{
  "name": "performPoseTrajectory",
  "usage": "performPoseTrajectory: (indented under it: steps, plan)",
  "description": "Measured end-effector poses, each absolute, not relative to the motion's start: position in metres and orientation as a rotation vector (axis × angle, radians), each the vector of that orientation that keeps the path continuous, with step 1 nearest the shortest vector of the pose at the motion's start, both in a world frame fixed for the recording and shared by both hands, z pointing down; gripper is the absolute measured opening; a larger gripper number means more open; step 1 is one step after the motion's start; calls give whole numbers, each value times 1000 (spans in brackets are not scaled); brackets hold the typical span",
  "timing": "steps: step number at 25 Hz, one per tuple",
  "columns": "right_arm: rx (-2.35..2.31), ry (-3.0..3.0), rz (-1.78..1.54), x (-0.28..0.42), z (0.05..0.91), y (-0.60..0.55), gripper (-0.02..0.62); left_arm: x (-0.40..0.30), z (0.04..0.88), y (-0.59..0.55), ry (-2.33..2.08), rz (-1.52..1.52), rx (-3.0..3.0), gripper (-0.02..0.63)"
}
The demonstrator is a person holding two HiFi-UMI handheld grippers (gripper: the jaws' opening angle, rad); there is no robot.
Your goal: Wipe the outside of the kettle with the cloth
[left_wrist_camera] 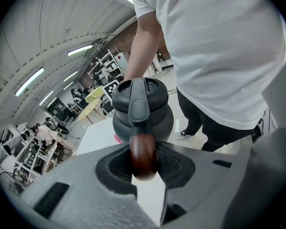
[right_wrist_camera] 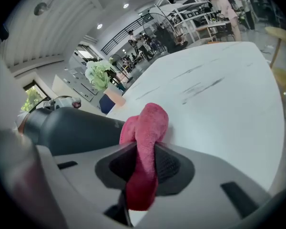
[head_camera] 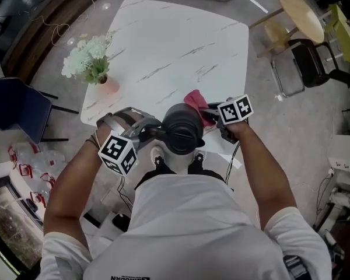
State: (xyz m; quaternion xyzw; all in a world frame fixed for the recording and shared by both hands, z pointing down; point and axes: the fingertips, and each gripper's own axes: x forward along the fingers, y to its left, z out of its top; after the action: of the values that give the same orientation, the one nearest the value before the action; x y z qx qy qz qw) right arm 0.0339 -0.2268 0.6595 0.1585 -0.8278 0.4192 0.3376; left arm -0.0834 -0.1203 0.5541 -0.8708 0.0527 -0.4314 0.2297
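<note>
The left claw (left_wrist_camera: 144,165) stands about half spread, its pads pinching the brown wooden handle (left_wrist_camera: 143,154) of the dark kettle (head_camera: 182,130), which sits at the 6 o'clock edge of the white table (head_camera: 175,45). The right claw (right_wrist_camera: 145,168) is pressed on a fold of the pink cloth (right_wrist_camera: 147,128), whose bunched end is at the kettle's 1 o'clock, just beside its body.

The kettle (head_camera: 182,130) is showing at the near edge of the desk (head_camera: 175,51), between the left hand-held gripper (head_camera: 150,132) and the right hand-held gripper (head_camera: 213,116). The cloth (head_camera: 195,102) is touching its far right side. The flowers (head_camera: 90,63) are standing far left.
</note>
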Motion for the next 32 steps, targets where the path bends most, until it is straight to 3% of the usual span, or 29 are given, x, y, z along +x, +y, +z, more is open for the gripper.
performPoseTrajectory:
  steps: [14, 22, 32]
  plan:
    - [491, -2115, 1020, 45, 670, -234, 97, -79, 554, -121, 92, -1197, -2352, 101]
    - [376, -2282, 695, 42, 555, -245, 98, -70, 553, -122, 38, -1208, -2303, 101]
    - [-323, -2358, 479, -6, 414, -162, 98, -62, 547, -119, -20, -1250, -2236, 101]
